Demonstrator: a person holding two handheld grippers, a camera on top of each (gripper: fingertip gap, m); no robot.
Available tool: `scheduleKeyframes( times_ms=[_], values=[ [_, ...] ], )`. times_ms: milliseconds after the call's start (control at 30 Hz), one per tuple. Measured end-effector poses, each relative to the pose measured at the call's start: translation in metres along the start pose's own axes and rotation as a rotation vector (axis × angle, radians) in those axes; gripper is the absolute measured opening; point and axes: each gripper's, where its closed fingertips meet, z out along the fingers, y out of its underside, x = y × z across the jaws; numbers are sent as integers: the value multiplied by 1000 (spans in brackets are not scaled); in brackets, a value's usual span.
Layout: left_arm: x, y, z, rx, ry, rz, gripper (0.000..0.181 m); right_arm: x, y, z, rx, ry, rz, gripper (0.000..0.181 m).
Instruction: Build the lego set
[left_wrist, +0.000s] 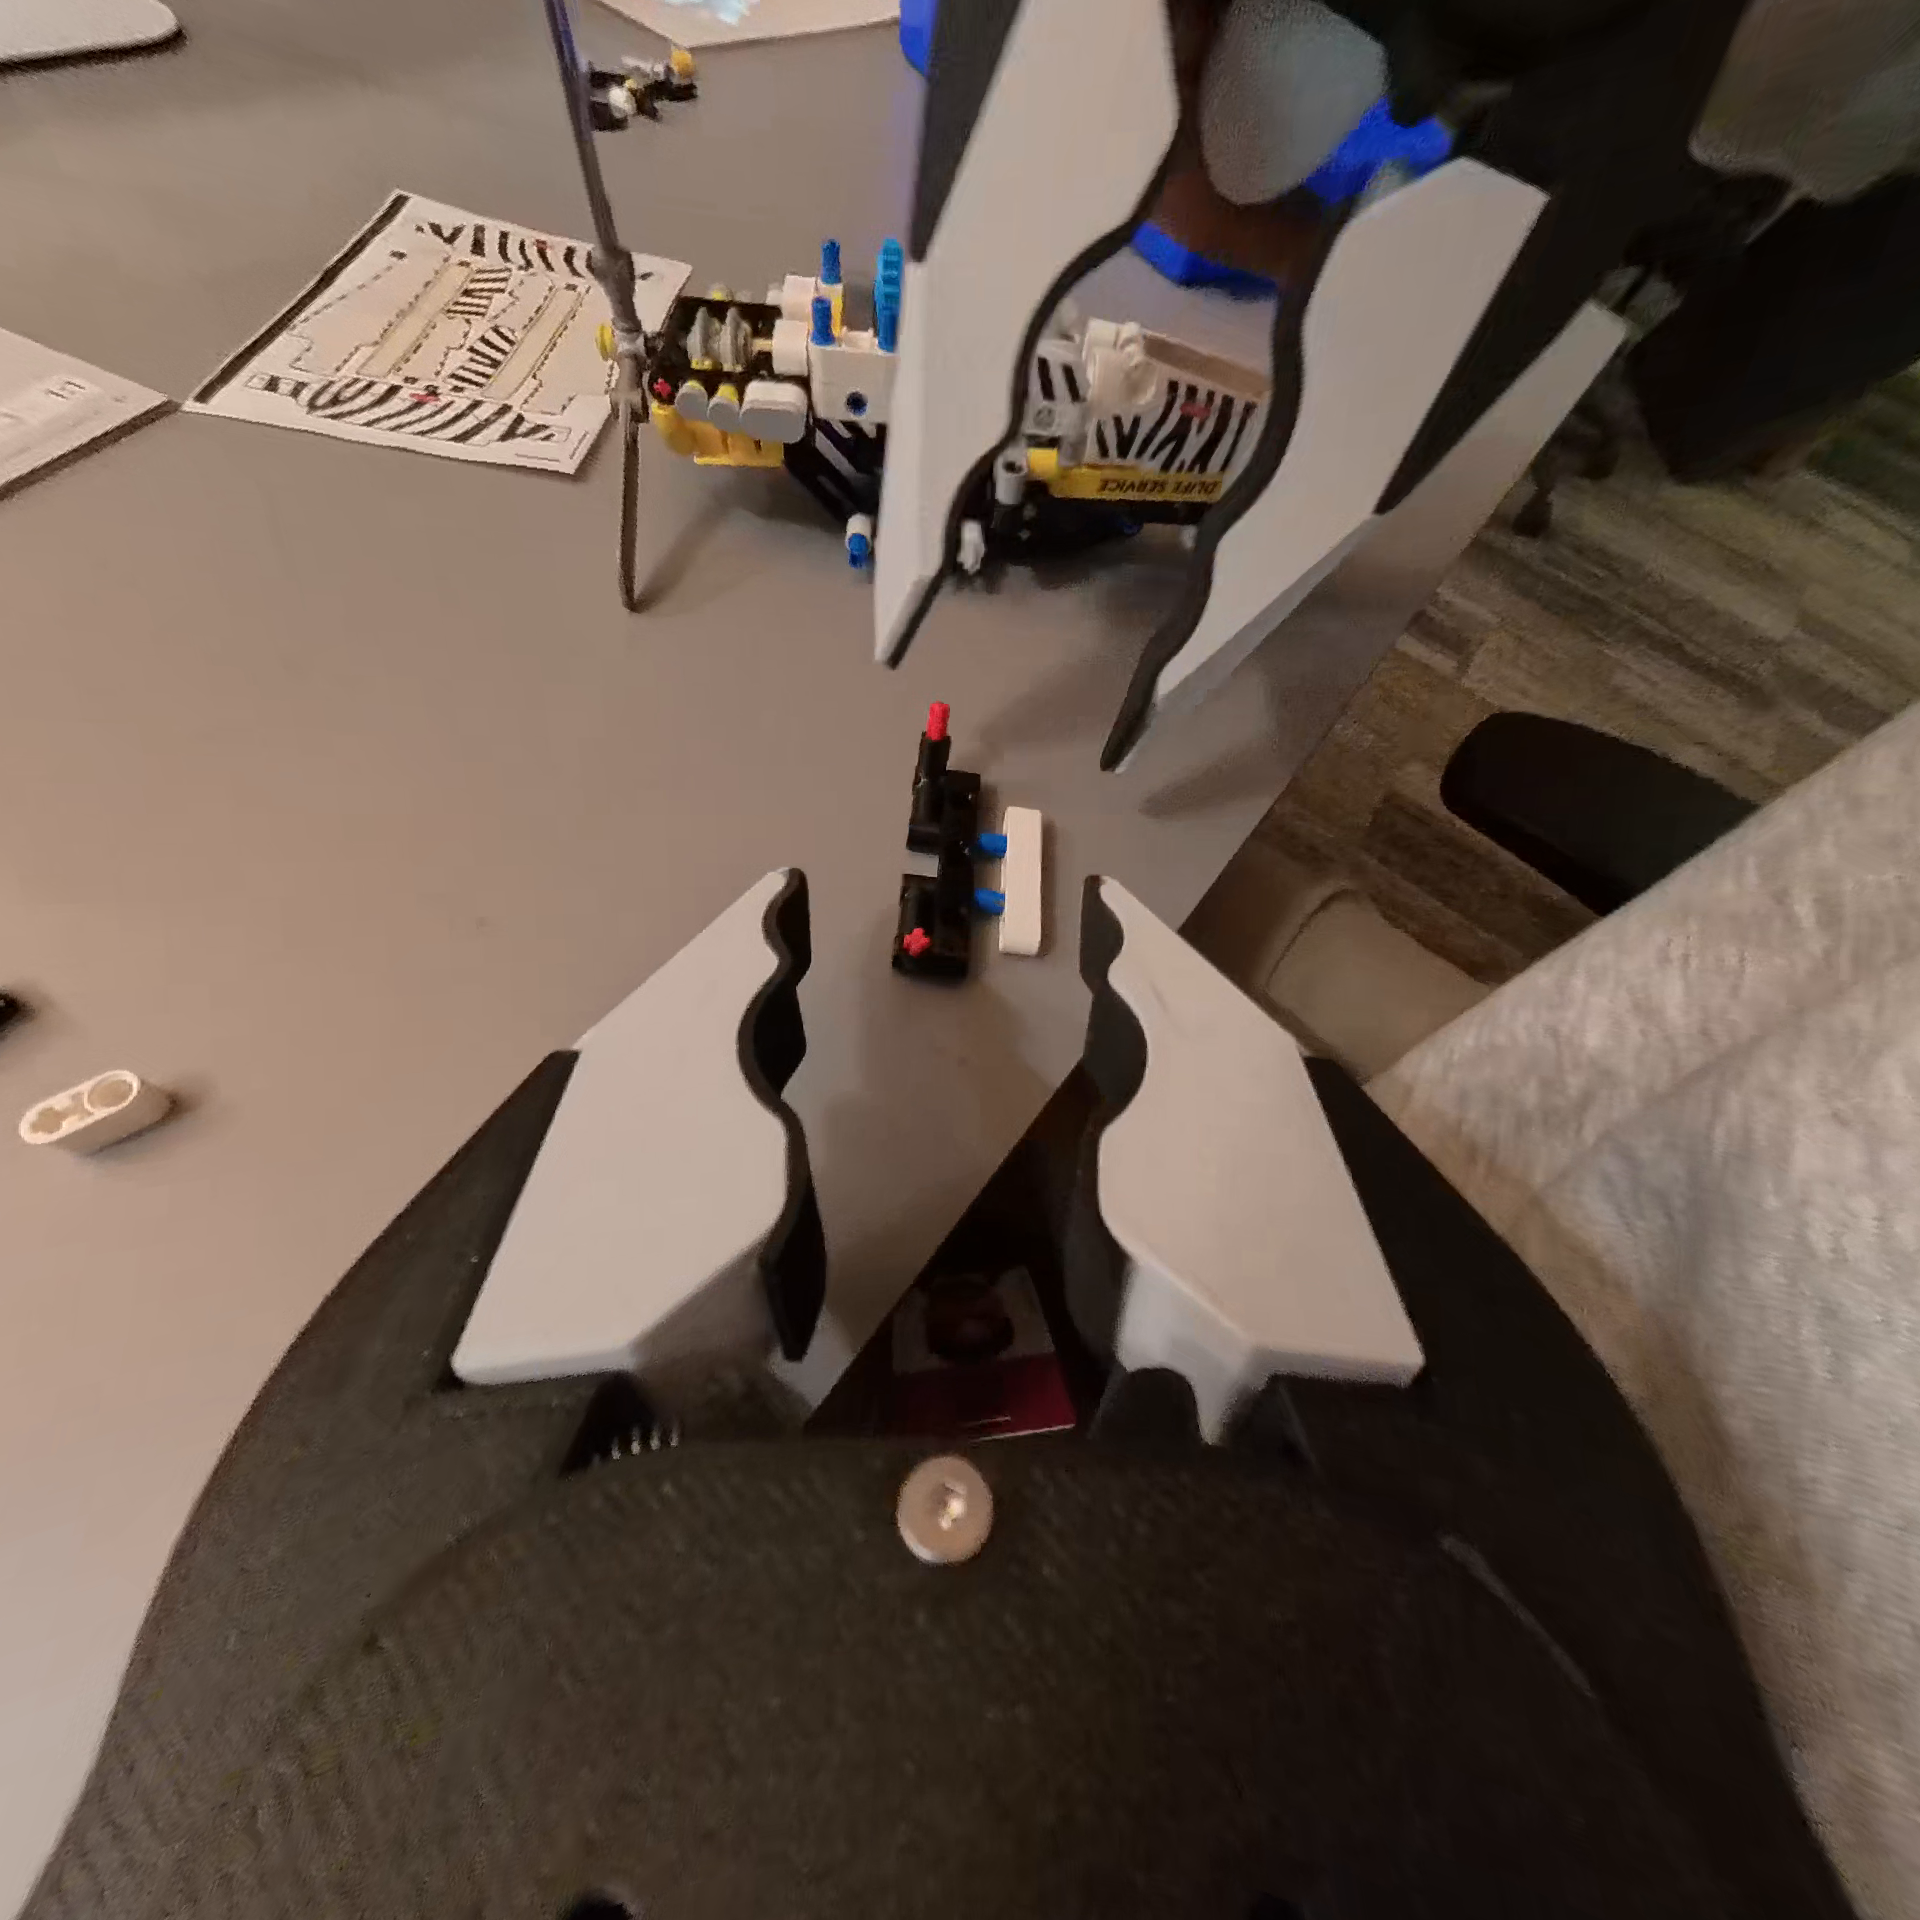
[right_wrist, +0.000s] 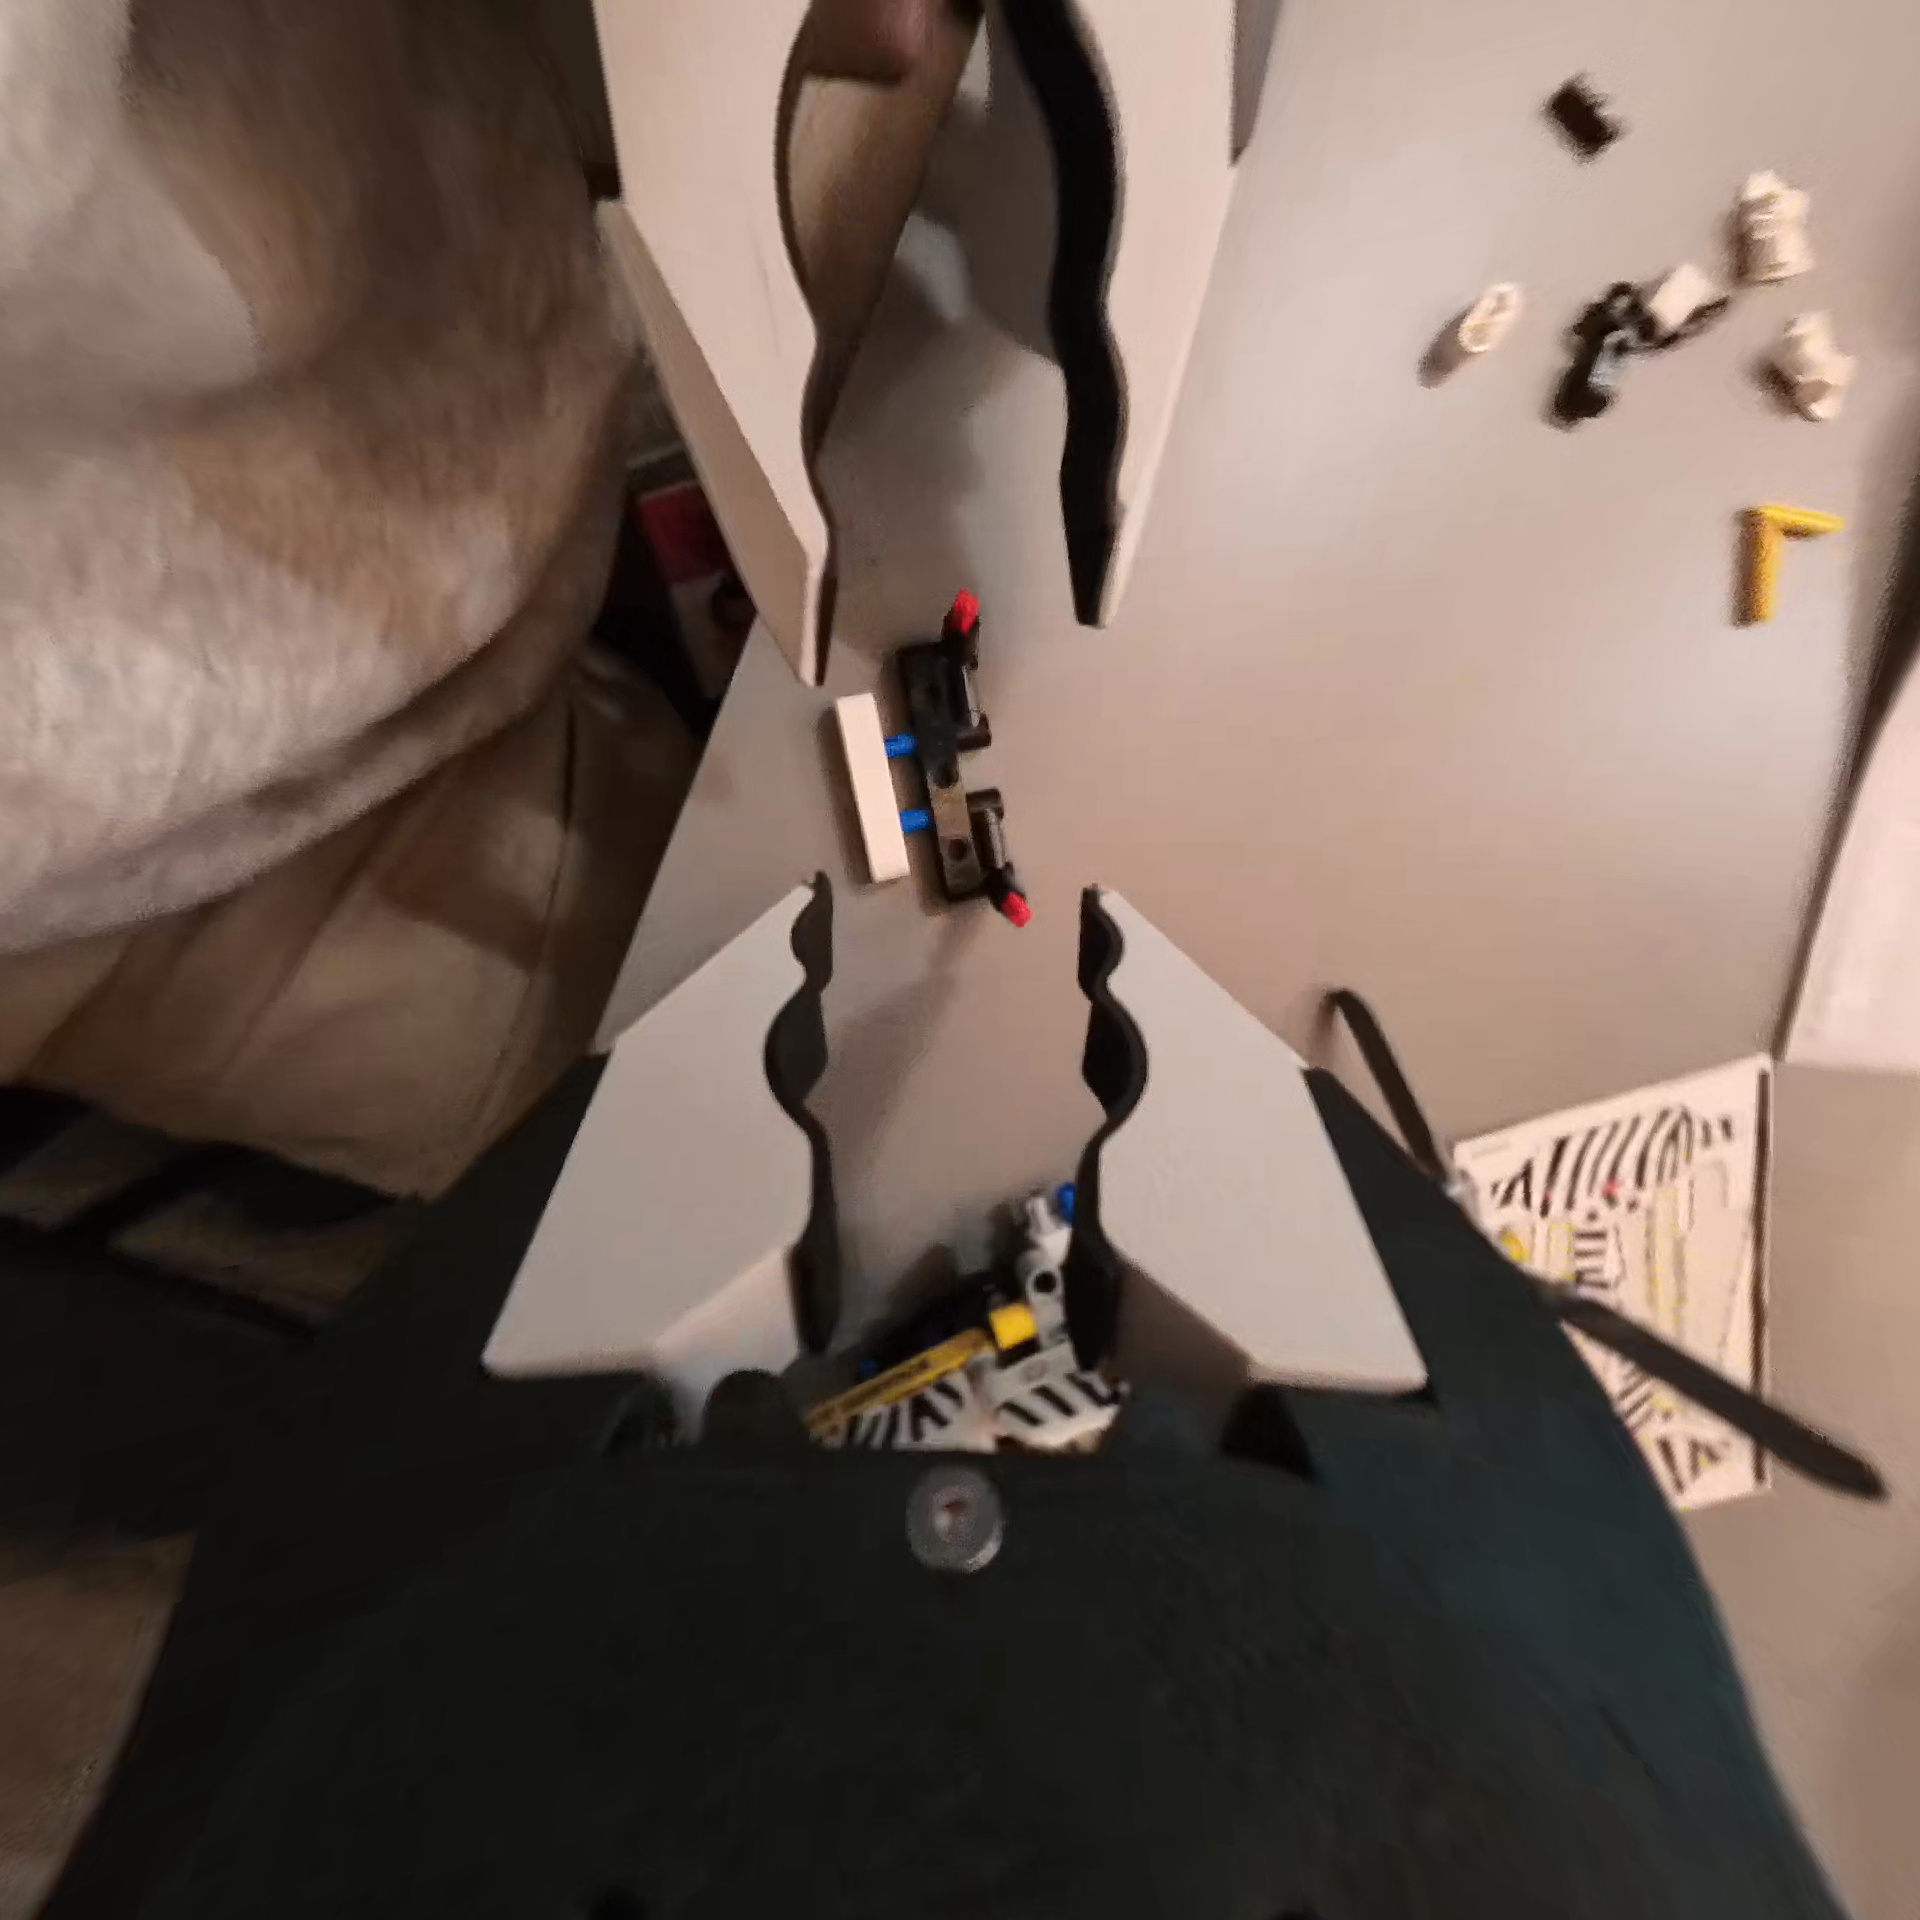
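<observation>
A small black sub-assembly (left_wrist: 940, 852) with red axle ends and two blue pins lies on the grey table (left_wrist: 364, 727). A white beam (left_wrist: 1020, 883) sits on the blue pins. My left gripper (left_wrist: 940, 888) is open and empty, its tips on either side of the near end. My right gripper (left_wrist: 1006, 707) is open and empty, coming from the far side above the other end. In the right wrist view the sub-assembly (right_wrist: 951, 769) and white beam (right_wrist: 871, 790) lie between my right gripper (right_wrist: 954, 891) and the left gripper (right_wrist: 956, 639).
The part-built vehicle (left_wrist: 821, 384) with zebra-striped panels (left_wrist: 1153, 416) stands behind. A sticker sheet (left_wrist: 436, 332) and a thin black rod (left_wrist: 623, 416) are left of it. A white connector (left_wrist: 94, 1112), loose parts (right_wrist: 1662, 312) and a yellow L-piece (right_wrist: 1777, 561) lie around. The table edge (left_wrist: 1195, 894) is close by. The grippers' ends are close to 4 cm from one another.
</observation>
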Motion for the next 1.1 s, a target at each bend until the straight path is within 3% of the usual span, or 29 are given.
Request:
scheduleKeyframes(
  times_ms=[333, 1100],
  values=[
    [2, 4, 11, -43, -24, -46, 52, -2, -4, 22, -8, -153, -182, 50],
    [4, 18, 20, -194, -73, 123, 37, -4, -3, 31, -55, -253, -187, 40]
  ],
)
